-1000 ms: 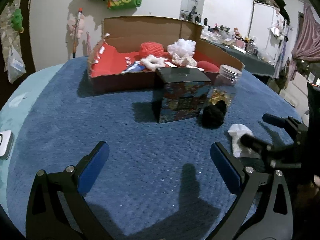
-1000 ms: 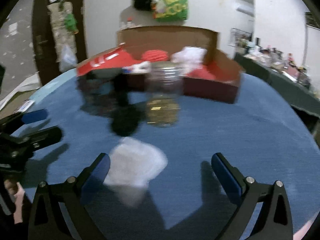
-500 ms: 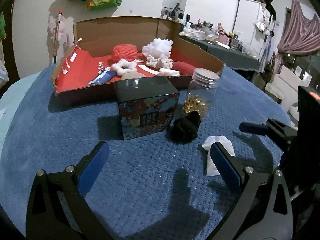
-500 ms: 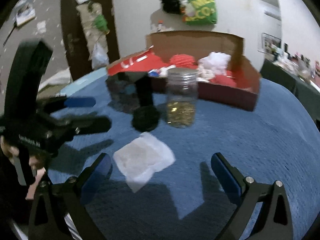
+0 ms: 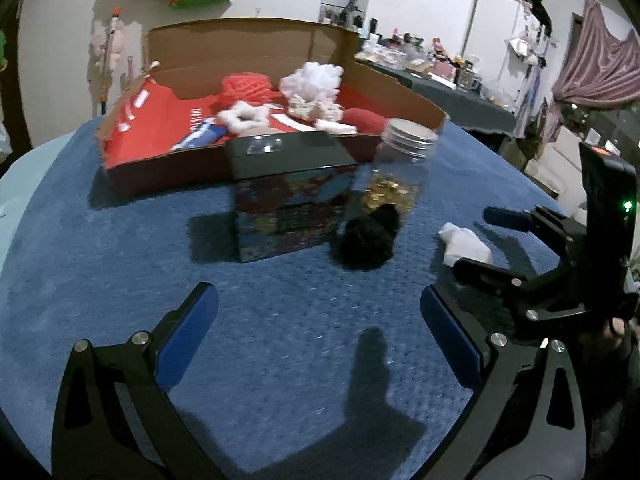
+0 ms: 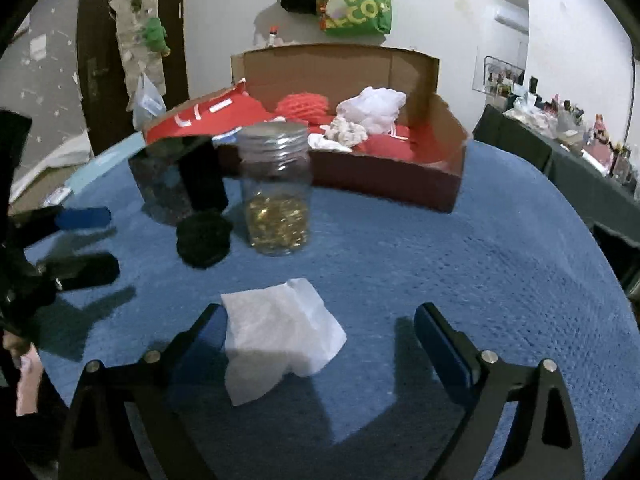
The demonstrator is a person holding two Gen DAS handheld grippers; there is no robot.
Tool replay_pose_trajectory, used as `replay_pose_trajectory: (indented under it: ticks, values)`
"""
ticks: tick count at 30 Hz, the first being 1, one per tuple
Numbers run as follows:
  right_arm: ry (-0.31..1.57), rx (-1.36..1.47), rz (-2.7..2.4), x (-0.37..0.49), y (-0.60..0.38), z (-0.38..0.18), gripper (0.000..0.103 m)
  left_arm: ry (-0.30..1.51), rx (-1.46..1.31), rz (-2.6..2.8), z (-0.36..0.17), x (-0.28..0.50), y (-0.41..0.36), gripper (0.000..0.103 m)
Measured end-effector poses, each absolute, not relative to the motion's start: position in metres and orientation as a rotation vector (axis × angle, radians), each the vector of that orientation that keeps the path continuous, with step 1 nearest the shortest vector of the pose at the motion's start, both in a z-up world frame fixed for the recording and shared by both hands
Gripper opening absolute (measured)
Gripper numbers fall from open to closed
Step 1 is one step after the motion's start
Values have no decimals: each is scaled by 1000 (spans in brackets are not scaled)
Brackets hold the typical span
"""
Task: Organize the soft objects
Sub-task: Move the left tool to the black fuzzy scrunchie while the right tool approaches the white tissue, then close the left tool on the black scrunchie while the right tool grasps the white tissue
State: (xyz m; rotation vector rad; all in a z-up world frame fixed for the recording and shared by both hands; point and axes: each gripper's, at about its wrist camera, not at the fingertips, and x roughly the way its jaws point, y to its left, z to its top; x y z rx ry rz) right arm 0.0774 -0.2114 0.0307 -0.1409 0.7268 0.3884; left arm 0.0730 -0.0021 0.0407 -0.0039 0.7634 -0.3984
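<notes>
A white cloth [image 6: 276,328] lies crumpled on the blue table cover, between the fingers of my right gripper [image 6: 320,312] and close against the left one. The jaws are closing but the pads do not press on it. A black fluffy ball [image 6: 204,238] rests beside a clear jar [image 6: 276,192] of gold pieces. Behind them the open cardboard box [image 6: 384,184] holds red yarn [image 6: 302,106], white fluff [image 6: 372,106] and other soft items. My left gripper [image 5: 316,296] hovers open over bare cover, short of the black ball [image 5: 368,238].
A dark patterned tin box [image 5: 288,196] stands in front of the cardboard box [image 5: 248,44], left of the jar [image 5: 404,164]. The right gripper [image 5: 480,242] straddles the cloth [image 5: 464,242] at the right. Cluttered tables line the far right wall.
My right gripper has come forward over the white cloth, which now sits between its fingers, and the fingers stand slightly closer. The left view has swung a little, with the tin and jar nearer centre.
</notes>
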Motion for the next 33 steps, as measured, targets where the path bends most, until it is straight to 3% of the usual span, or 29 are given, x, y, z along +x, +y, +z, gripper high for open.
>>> replay_pose_trajectory:
  ticks: [9,13,18,21,25,26,28,29,30,33]
  values:
    - [725,-192,592,80,-223,38,93,765,40,-415,43,85,-36,100]
    - [736,-212,635,83,-224,35,90,780,39,-408,42,93,-45,91]
    - [741,-215,688,87,-223,33,86,797,41,-393,39,100,-54,87]
    - [745,-220,713,87,-221,32,78,815,58,-380,35,104,-59,83]
    - [748,-235,732,86,-217,30,74,834,55,-381,33,108,-62,70]
    - [747,-240,738,86,-216,29,71,843,54,-382,32,110,-62,67]
    - [744,-250,741,84,-214,28,65,863,44,-390,29,113,-63,42]
    - [740,-258,744,83,-213,27,55,861,49,-374,29,114,-63,32]
    - [734,-263,745,82,-212,26,40,858,48,-370,30,113,-61,31]
    - [699,-263,741,75,-212,28,23,859,16,-404,33,109,-56,29]
